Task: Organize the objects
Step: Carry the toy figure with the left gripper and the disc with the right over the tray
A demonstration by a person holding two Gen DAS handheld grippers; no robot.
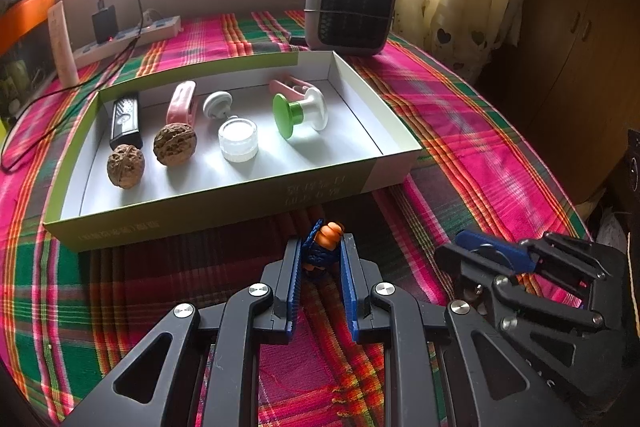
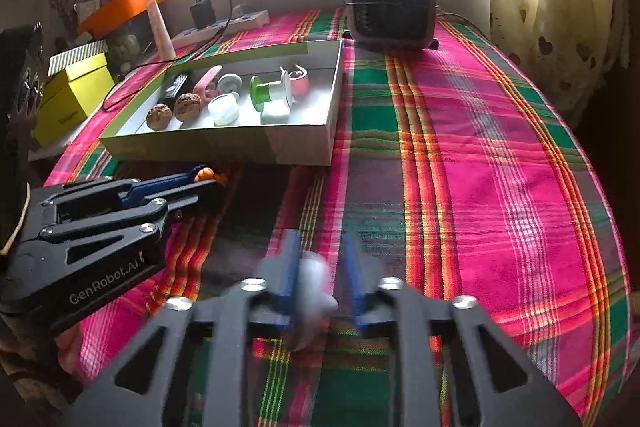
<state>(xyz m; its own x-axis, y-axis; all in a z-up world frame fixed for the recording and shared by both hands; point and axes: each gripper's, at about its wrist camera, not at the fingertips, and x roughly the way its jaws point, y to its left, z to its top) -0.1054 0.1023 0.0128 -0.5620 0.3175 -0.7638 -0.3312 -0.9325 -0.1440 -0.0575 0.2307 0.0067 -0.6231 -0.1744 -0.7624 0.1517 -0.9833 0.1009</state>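
Observation:
My left gripper (image 1: 320, 243) is shut on a small blue braided cord with an orange bead (image 1: 325, 247), just in front of the open cardboard box (image 1: 224, 195). In the right wrist view the same gripper (image 2: 208, 179) holds the bead (image 2: 206, 173) near the box's front wall (image 2: 224, 147). My right gripper (image 2: 320, 239) is blurred, with a small white object (image 2: 316, 287) clamped between its blue fingers above the plaid cloth. The box holds two walnuts (image 1: 125, 166), a black lighter (image 1: 126, 121), a white jar (image 1: 238, 139), a green and white spool (image 1: 300, 111) and pink clips (image 1: 182, 103).
A grey fan heater (image 1: 350, 7) stands behind the box. At the back left lie a power strip (image 1: 128, 37) with a charger and cable, and a yellow box (image 2: 72, 95) beyond the table edge. Plaid cloth (image 2: 460, 147) stretches to the right, with a curtain (image 2: 560, 7) behind it.

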